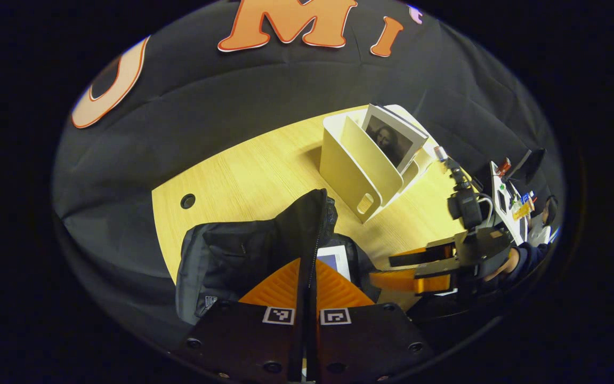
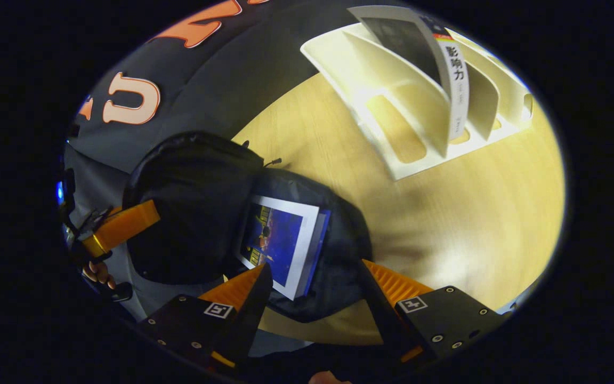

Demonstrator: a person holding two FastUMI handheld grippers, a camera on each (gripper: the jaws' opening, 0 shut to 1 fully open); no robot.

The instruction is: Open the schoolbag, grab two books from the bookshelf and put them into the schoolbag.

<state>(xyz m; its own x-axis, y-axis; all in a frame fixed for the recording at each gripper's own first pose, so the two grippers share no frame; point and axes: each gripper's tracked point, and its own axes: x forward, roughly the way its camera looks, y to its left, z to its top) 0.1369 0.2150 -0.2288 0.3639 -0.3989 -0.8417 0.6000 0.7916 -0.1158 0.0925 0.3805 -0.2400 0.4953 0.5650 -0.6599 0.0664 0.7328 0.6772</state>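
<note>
Bag [image 2: 195, 213] open at frame centre-left with one book [image 2: 280, 250] inside, second book [image 2: 445, 58] in shelf [image 2: 392, 133] upper right; left gripper [image 1: 306, 277] clamped on bag flap, right gripper [image 2: 312, 288] apart, empty.

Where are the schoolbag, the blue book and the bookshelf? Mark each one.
schoolbag [image 2: 190, 213], right gripper view, raised black flap.
blue book [image 2: 277, 248], right gripper view, front cover.
bookshelf [image 1: 347, 176], left gripper view, outer side panel.
</note>
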